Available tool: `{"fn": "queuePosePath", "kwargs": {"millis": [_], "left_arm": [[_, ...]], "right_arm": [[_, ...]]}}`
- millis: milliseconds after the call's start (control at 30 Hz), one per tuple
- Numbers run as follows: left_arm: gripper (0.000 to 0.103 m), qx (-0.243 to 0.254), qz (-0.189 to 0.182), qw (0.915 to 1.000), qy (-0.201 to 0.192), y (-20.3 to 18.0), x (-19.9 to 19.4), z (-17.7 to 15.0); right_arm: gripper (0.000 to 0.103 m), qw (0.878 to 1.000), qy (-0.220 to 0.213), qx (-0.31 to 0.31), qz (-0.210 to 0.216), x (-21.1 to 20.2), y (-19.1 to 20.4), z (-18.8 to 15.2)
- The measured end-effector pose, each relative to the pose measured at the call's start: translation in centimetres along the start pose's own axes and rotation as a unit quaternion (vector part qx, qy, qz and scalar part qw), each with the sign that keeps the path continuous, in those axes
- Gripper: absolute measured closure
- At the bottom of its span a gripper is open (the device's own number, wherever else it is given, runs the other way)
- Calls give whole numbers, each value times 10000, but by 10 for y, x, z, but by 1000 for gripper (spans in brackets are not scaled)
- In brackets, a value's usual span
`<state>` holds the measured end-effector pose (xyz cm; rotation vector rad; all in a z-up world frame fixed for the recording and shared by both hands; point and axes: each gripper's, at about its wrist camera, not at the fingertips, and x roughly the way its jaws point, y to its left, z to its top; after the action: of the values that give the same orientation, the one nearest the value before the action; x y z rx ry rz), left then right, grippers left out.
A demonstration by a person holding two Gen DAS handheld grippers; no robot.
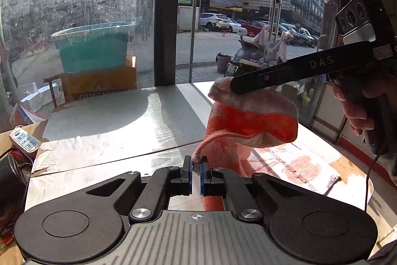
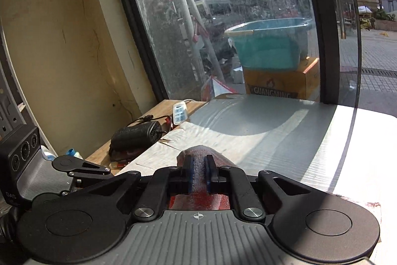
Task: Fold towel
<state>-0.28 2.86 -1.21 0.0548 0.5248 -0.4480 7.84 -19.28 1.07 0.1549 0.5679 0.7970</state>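
Sunlit glass runs along the far edge of the white bench (image 1: 104, 121), with a street, parked cars and one teal tub (image 1: 93, 46) on a cardboard box outside.

One orange towel (image 1: 250, 121) is in play, and it is off the bench for most of its length: a corner is pinched by the left claw (image 1: 196, 167), whose blue pads are pressed nearly together on the cloth, and another part is gripped higher up by the right claw (image 1: 234, 86), seen side-on as a long black arm reaching in from the right edge. In the right wrist view the right claw (image 2: 197, 169) has its fingers drawn in on a ridge of orange terry. The towel hangs bunched between the two claws, its lower end trailing onto a pale printed cloth (image 1: 300, 168) that lies on the near right part of the bench.

Judging by this, the fold is barely begun: the towel is lifted and held at two points, but no flat crease shows anywhere. It is not yet spread out, doubled over or laid down neatly.

Counted: one towel, two claws, one power strip (image 1: 24, 139) and one black adapter (image 2: 135, 137) at the bench's left edge.
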Motion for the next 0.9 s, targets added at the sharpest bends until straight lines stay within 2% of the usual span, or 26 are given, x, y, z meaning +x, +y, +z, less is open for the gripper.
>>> {"fn": "queuePosePath", "kwargs": {"millis": [67,167,233,267,300,333,367,433,533,567,633,667,700,733,800,833,900], "left_arm": [[98,-160,178,9996,-125,6,-10,1],[98,-685,916,9934,-65,27,-11,-1],[97,-1278,1462,9807,216,51,-5,-6],[97,-1548,1749,9714,425,63,0,-11],[97,-1697,2028,9624,627,73,4,-17],[97,-1757,2257,9546,833,81,7,-25],[97,-1766,2400,9494,995,85,9,-31],[95,-1712,2687,9398,1235,89,12,-43],[94,-1537,3092,9295,1293,88,8,-54],[94,-1524,3077,9311,1234,87,5,-55],[91,-1464,2862,9404,1106,81,-2,-53],[87,-1352,2701,9476,1042,76,-2,-49],[72,-1181,2526,9551,1001,68,2,-45],[63,-985,2331,9626,966,59,9,-41],[61,-676,1867,9748,1021,40,30,-37],[61,-597,1715,9768,1134,33,41,-38],[61,-464,1580,9758,1439,19,64,-44]], "right_arm": [[93,9997,-209,95,-37,10,-2,10],[93,9964,-799,273,-124,36,-4,31],[92,9928,-1126,400,-118,63,-10,43],[91,9923,-1117,464,-251,78,-14,49],[91,9924,-1006,538,-458,89,-16,54],[91,9925,-854,751,-458,93,-22,55],[91,9919,-695,959,-457,97,-28,56],[91,9919,-102,1180,-449,98,-43,49],[91,9877,728,892,-1054,92,-54,26],[91,9837,982,653,-1356,85,-59,12],[91,9735,1350,312,-1817,66,-64,-18],[91,9667,1532,141,-2044,57,-66,-33],[91,9591,1707,-16,-2257,48,-69,-48],[91,9563,1804,22,-2302,40,-70,-58],[91,9519,1993,144,-2324,23,-75,-79],[91,9524,2000,112,-2298,17,-73,-88],[91,9551,1926,-237,-2240,7,-69,-97]]}}
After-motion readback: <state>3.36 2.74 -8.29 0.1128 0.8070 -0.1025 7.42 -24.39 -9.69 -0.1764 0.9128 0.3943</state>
